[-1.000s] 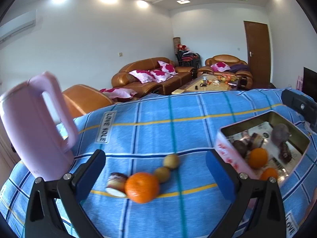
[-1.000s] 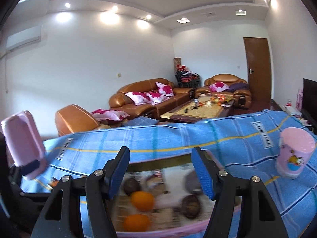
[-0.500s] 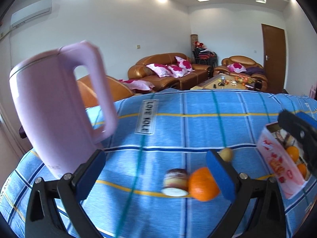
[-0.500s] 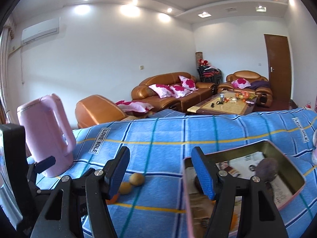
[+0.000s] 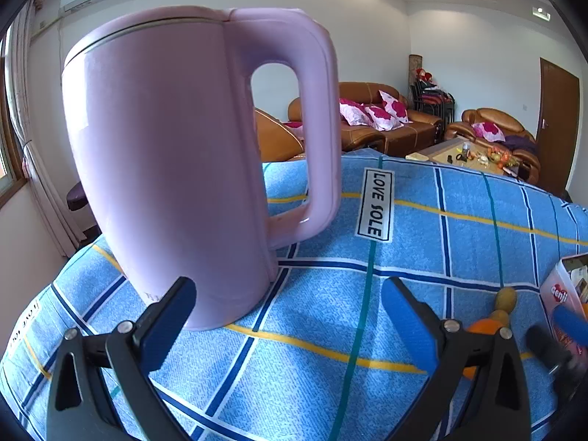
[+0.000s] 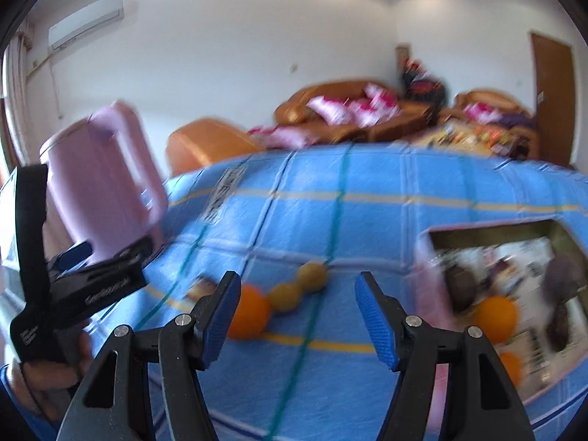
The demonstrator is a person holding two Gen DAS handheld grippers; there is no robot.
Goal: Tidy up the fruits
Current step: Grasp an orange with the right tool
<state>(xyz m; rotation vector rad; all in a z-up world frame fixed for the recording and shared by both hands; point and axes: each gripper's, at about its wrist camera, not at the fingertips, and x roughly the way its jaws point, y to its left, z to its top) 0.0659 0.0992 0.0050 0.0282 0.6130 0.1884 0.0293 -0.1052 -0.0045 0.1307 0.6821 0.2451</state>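
Observation:
In the right wrist view, an orange (image 6: 250,316) and two small yellow-green fruits (image 6: 298,286) lie in a row on the blue checked cloth (image 6: 367,220), with a cut brownish fruit (image 6: 200,286) at the left end. My right gripper (image 6: 296,312) is open and empty above them. A pink-walled metal tin (image 6: 426,294) on the right holds oranges (image 6: 494,318) and dark fruits. My left gripper (image 5: 286,316) is open and empty, right in front of a pink kettle (image 5: 176,169). The orange (image 5: 481,329) peeks behind its right finger.
The kettle (image 6: 99,183) stands at the table's left end, with the left gripper's body (image 6: 73,286) and the hand holding it in front. The tin's corner (image 5: 562,290) and the right gripper's finger (image 5: 569,325) show at the left view's right edge. Sofas lie beyond the table.
My left gripper has swung left and closer to the kettle, which now fills its view. My right gripper has swung left from the tin to over the loose fruits. Both stay open.

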